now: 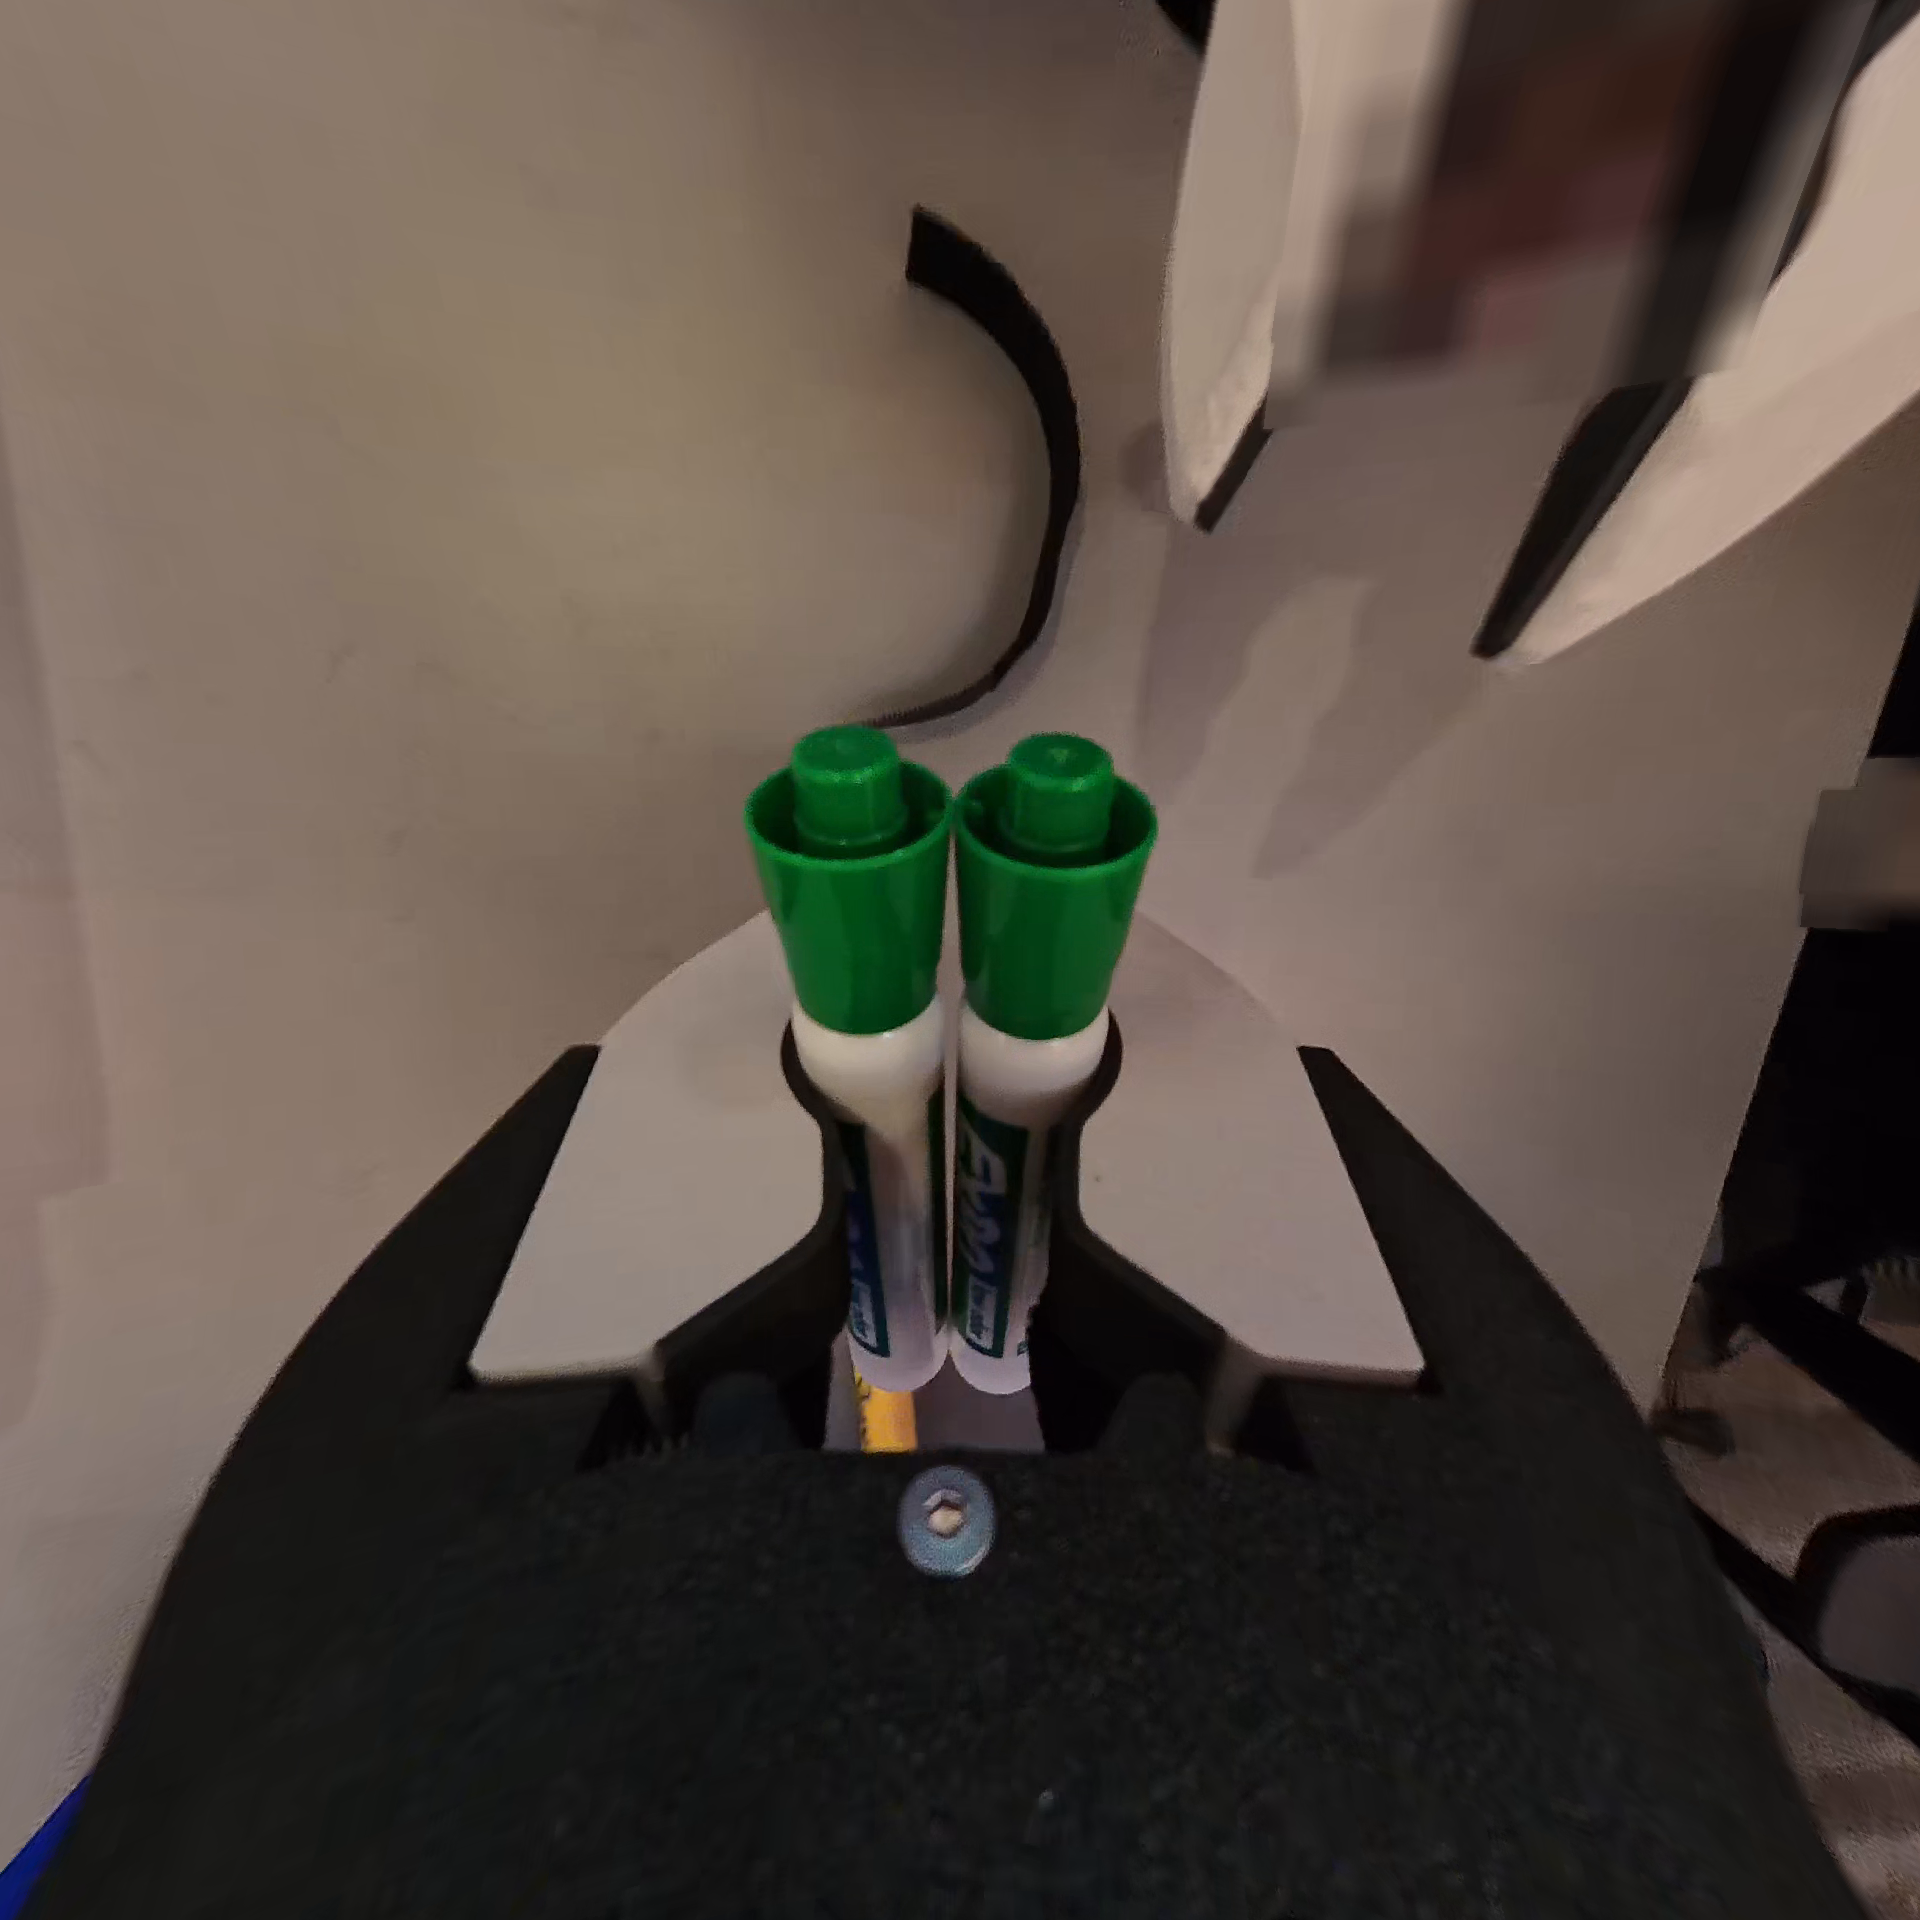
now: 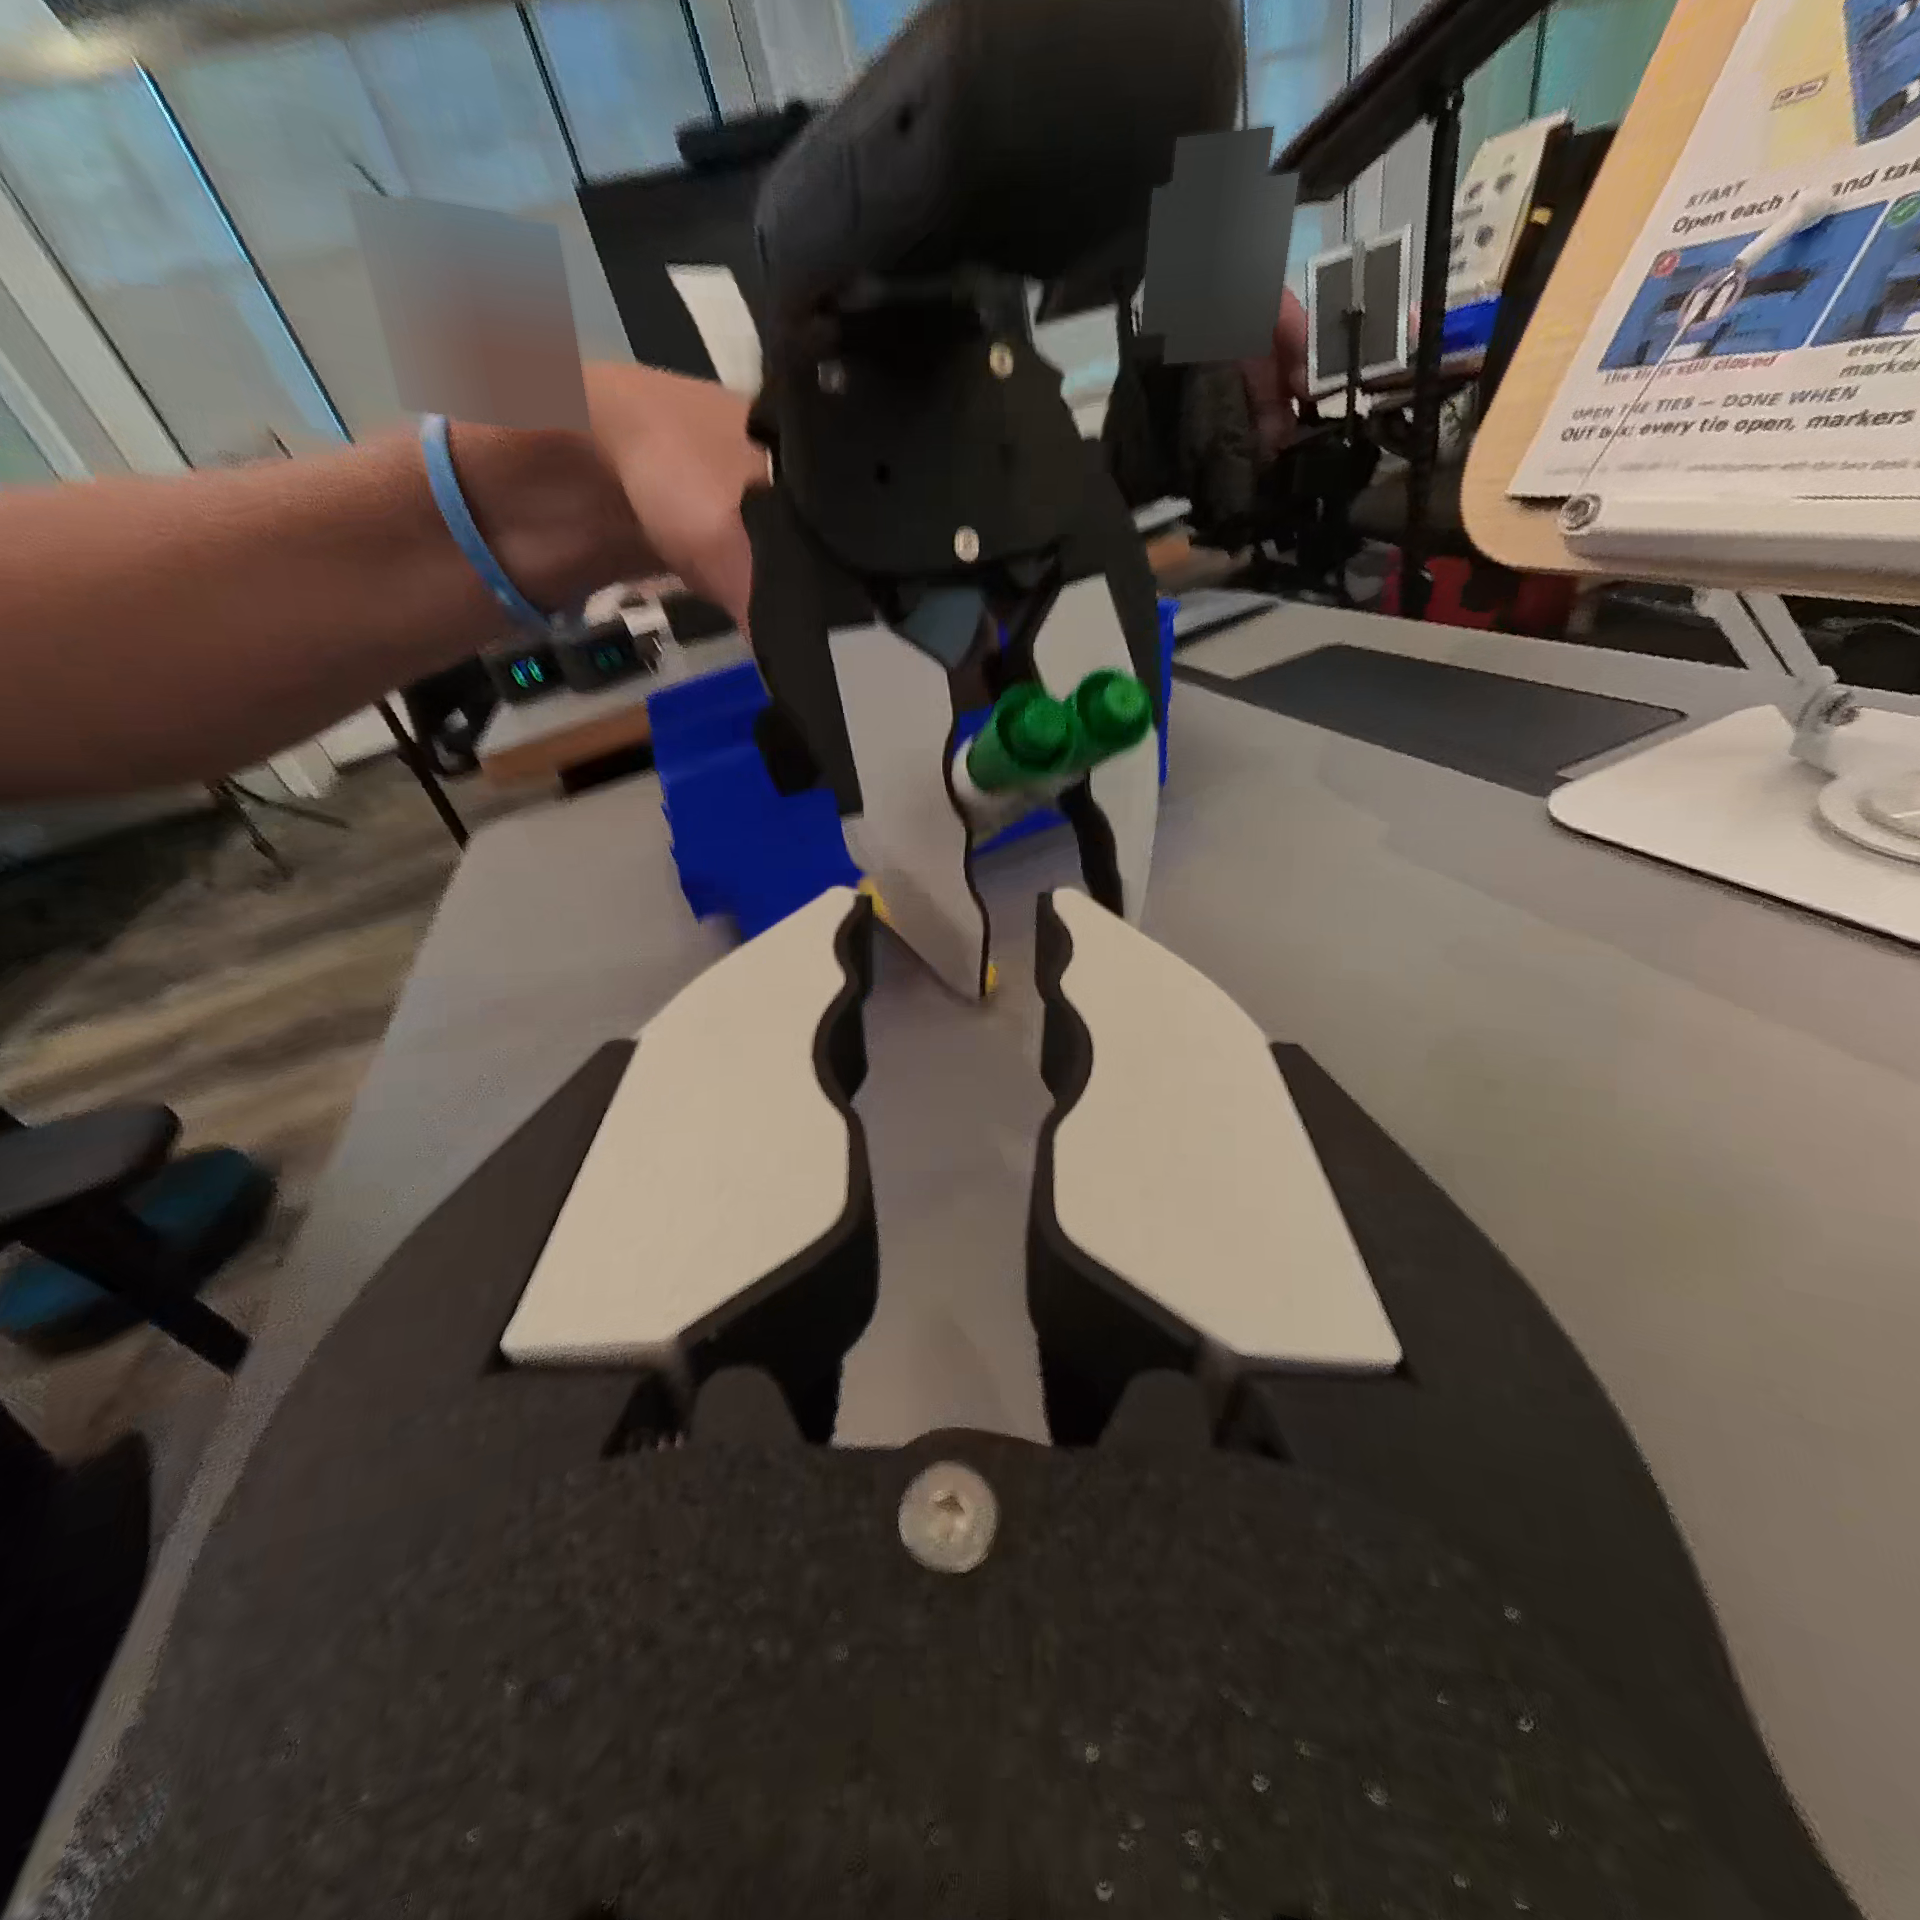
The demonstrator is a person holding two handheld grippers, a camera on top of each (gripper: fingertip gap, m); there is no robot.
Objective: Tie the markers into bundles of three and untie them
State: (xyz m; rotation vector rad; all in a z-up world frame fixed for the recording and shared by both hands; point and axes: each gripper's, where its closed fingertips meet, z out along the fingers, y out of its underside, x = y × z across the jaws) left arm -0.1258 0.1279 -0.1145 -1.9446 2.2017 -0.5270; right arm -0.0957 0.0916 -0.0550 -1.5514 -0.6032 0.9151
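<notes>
In the left wrist view, the left gripper (image 1: 951, 1081) is clamped on two green-capped markers (image 1: 951, 935), which lie side by side and touching, caps pointing forward beyond the fingertips. Below their barrels, down between the fingers, a bit of something yellow (image 1: 885, 1415) shows; what it is cannot be told. Beyond the caps a black strap (image 1: 1039, 457) lies curved and open on the grey table (image 1: 416, 520), with nothing inside its curve. Farther off at the upper right, blurred, the right gripper (image 1: 1351, 561) hangs above the table with its two fingers apart.

In the right wrist view, the right gripper (image 2: 951, 925) has its jaws narrowly parted and holds nothing; only bare table (image 2: 1455, 987) shows between its fingers (image 2: 727, 1143). Just ahead, the left gripper (image 2: 1049, 914) points down toward the table, a hand (image 2: 644, 488) behind it, the two markers (image 2: 1049, 738) sticking out sideways with their green caps facing the camera. Behind it a blue bin (image 2: 727, 810) stands on the table; its contents are hidden by the gripper. To the far right a printed sheet (image 2: 1745, 291) leans on a white stand (image 2: 1766, 790).
</notes>
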